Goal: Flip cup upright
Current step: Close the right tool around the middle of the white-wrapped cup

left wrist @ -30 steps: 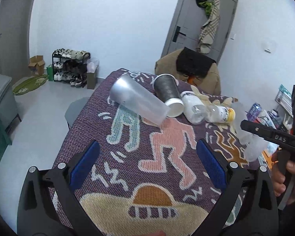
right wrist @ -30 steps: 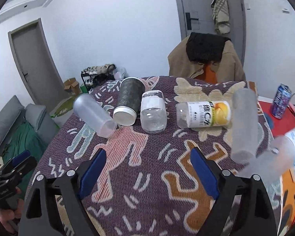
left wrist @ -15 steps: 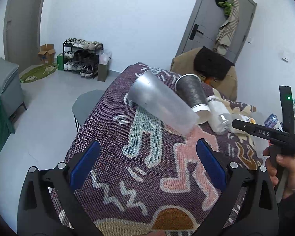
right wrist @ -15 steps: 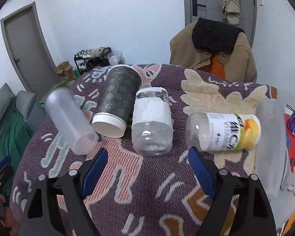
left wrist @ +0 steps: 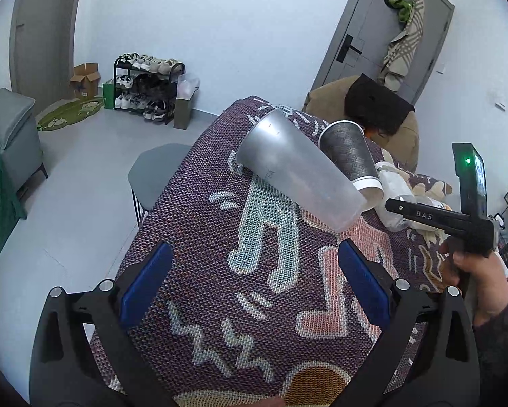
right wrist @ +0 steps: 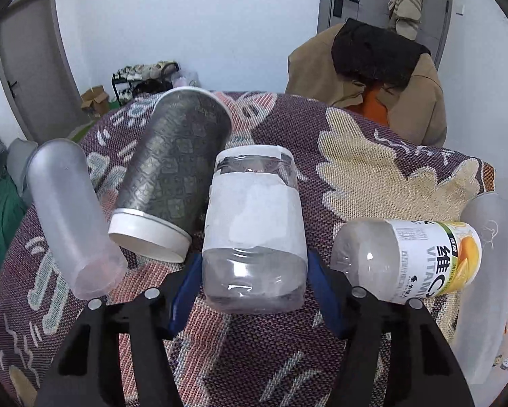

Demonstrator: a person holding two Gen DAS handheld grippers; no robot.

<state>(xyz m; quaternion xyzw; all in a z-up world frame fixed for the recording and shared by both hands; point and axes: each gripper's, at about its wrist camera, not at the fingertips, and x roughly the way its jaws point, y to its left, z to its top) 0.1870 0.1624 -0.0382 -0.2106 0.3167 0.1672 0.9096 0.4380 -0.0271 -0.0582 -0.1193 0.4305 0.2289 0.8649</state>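
Five containers lie tipped on the patterned woven blanket [right wrist: 372, 169]; the right gripper [right wrist: 254, 288] straddles the clear plastic cup with a white paper band [right wrist: 254, 230].

Its blue pads [right wrist: 186, 286] flank the cup's base with jaws spread, not visibly pressing, likely lined up to grip and stand it up. The left gripper [left wrist: 254, 288] hangs released over bare blanket, short of the frosted translucent tumbler [left wrist: 298, 173]. Only the right view shows the banded cup whole, plus the orange-labelled clear bottle [right wrist: 410, 257]; the dark embossed paper cup [right wrist: 176, 173] appears in both. Only the left view shows the person's right hand [left wrist: 474, 271].
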